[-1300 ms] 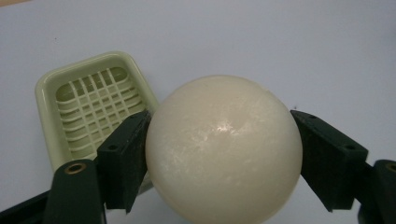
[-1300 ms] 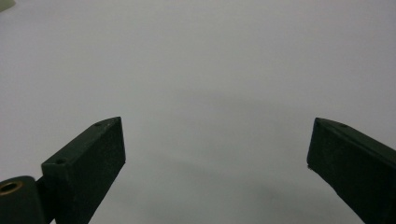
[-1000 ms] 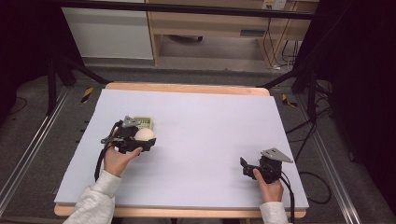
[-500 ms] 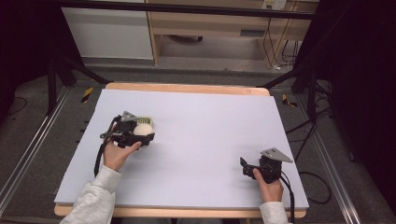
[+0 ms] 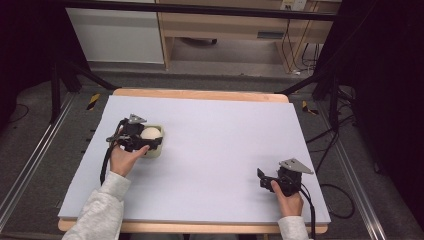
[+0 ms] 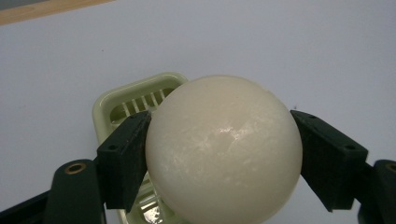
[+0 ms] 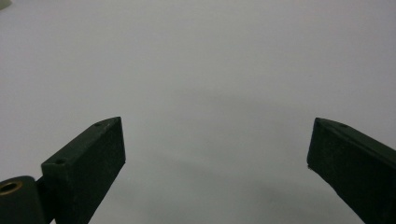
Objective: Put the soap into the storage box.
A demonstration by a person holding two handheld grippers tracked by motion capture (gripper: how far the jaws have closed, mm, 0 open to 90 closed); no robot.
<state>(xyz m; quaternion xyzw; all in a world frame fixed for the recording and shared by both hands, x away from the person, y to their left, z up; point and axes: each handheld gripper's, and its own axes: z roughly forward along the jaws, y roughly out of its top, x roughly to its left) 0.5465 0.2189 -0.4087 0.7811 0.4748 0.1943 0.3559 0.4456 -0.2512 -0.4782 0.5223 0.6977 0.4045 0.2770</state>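
Left gripper view: the left gripper (image 6: 223,154) is clamping a cream-white ball (image 6: 223,149) — both black jaws are pressing on its sides, spread about as wide as the ball itself. The ball is sitting directly over a pale green tray (image 6: 122,109); whether it is touching the tray's slats or hanging just above them, I cannot tell.

Progress, as a judgement: the pickup is done, the ball is being held at the tray, and the release is not yet done. What is left is setting it down and opening the jaws.

Materials: the ball is looking smooth, hard and slightly glossy, with faint mottled highlights — a sphere that could roll if dropped off the tray. The tray is looking like moulded plastic, rectangular with rounded corners, a raised rim and a slatted floor.

High view: the tray (image 5: 159,150) is lying on the white table (image 5: 220,140), and the right gripper (image 5: 264,180) is resting well apart from the tray, toward the person's side. Its jaws are standing wide open, holding nothing.
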